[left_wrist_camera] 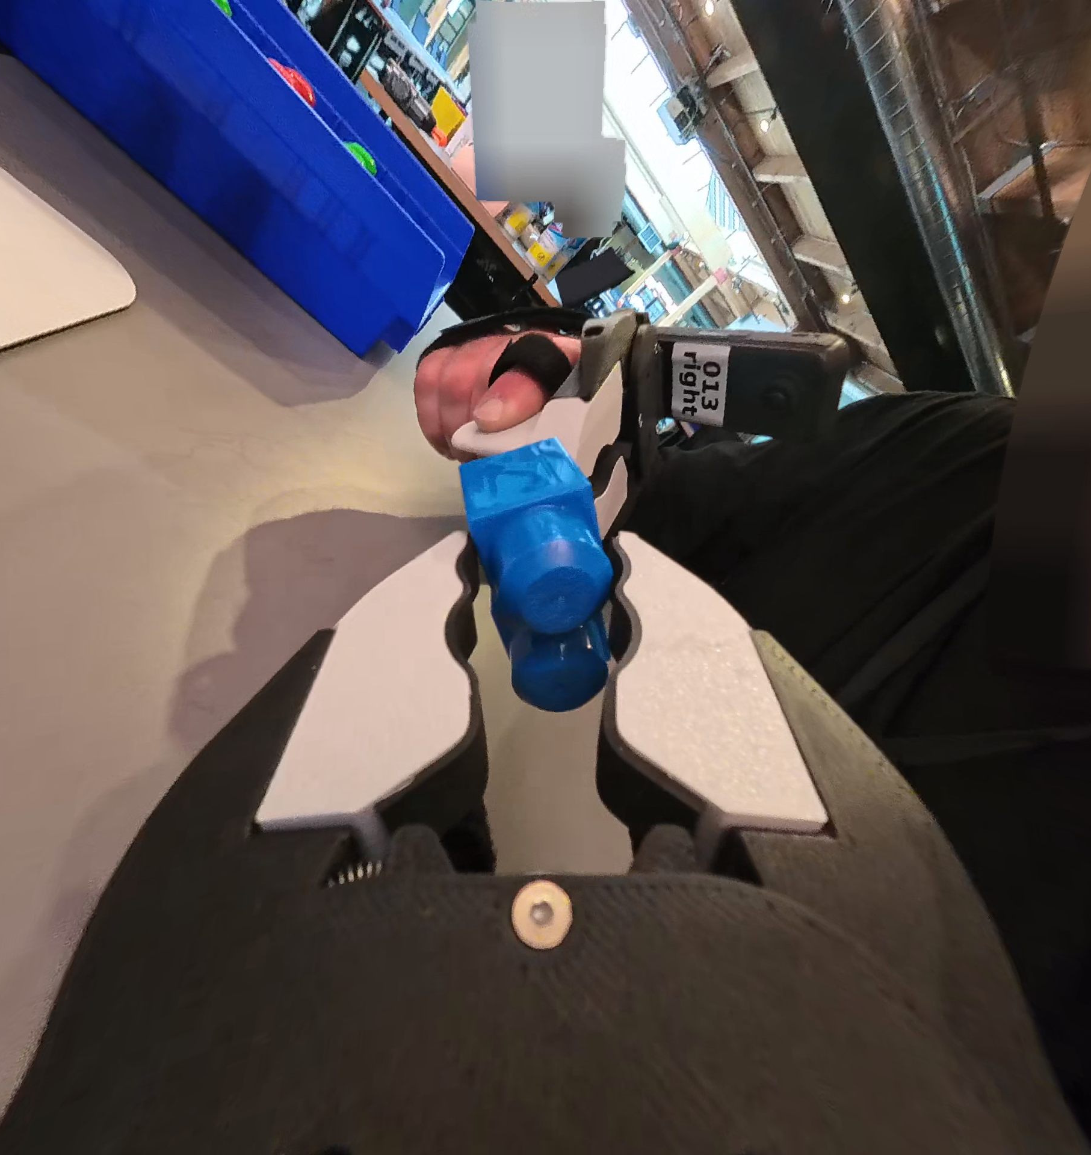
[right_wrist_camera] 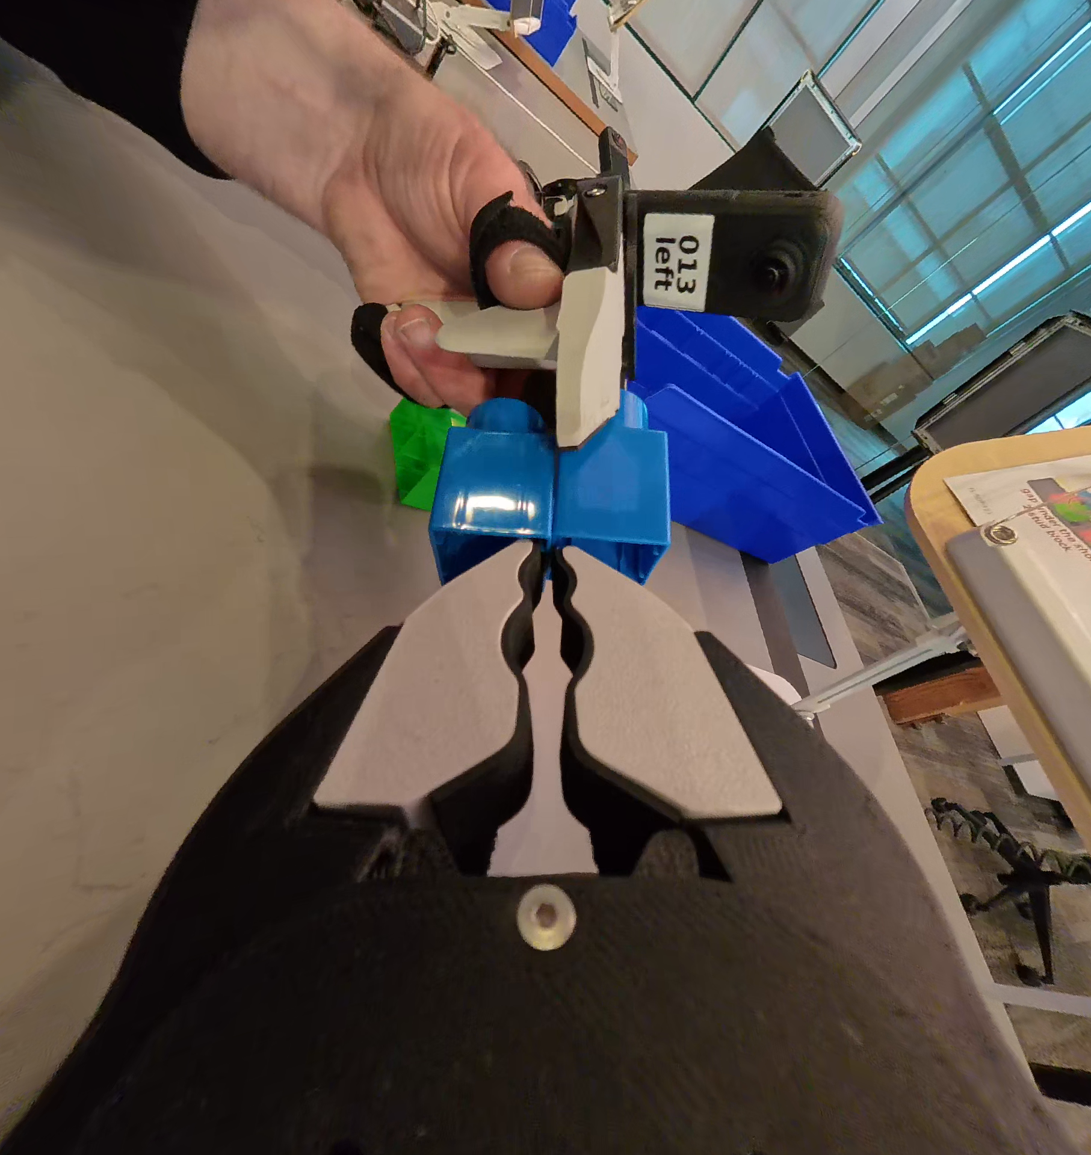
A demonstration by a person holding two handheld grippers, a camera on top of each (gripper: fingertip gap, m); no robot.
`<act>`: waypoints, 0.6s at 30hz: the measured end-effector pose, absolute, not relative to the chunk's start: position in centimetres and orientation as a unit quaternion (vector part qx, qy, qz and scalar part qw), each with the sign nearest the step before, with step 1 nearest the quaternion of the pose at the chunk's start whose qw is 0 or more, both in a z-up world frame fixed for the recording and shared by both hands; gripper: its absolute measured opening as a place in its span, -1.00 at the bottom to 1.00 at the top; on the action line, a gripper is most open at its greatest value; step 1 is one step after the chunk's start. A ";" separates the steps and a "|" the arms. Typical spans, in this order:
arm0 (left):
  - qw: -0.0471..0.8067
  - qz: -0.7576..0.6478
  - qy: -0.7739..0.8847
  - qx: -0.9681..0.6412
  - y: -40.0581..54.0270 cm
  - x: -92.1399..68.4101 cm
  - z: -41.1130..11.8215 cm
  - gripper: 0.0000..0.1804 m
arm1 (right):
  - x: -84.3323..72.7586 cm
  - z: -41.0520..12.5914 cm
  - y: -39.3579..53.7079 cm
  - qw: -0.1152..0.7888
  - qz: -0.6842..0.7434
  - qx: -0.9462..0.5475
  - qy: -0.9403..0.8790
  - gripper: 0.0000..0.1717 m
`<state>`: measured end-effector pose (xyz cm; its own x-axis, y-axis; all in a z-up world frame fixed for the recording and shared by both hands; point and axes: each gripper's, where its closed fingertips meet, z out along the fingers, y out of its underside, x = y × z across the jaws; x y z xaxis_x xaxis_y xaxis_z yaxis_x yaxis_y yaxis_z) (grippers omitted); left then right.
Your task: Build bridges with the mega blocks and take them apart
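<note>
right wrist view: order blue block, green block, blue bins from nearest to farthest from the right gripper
1. blue block: at the right gripper fingers, centre.
2. green block: just behind it, left, on the table.
3. blue bins: behind, to the right.

Behind your work you have a grey tabletop (left_wrist_camera: 124,500), a white mat (left_wrist_camera: 42,281) at its edge, and a wooden board (right_wrist_camera: 968,625) carrying a printed sheet (right_wrist_camera: 1061,512).

Counted across both views: 1 blue block (right_wrist_camera: 549,500) with 2 studs, 1 green block (right_wrist_camera: 414,462), 2 grippers, 2 hands, and seemingly 2 nested blue bins (right_wrist_camera: 749,450).
</note>
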<state>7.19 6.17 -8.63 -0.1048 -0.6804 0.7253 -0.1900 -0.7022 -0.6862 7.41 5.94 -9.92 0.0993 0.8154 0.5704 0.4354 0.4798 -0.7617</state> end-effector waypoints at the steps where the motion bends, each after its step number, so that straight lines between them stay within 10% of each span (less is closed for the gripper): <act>1: 0.189 -0.664 0.334 -0.641 6.2 7.2 -8.6 -0.58 | 7.4 -9.9 6.0 0.566 0.170 -0.482 -0.647 -0.97; 18: 0.230 -0.720 0.263 -0.599 6.3 7.7 -6.9 -0.60 | 7.5 -8.0 6.0 0.611 0.207 -0.478 -0.596 -0.96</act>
<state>7.67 6.27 -6.86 -0.1760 -0.6459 0.7429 0.0166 -0.7565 -0.6538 7.46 6.03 -7.98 0.2035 0.8230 0.5303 0.3172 0.4570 -0.8310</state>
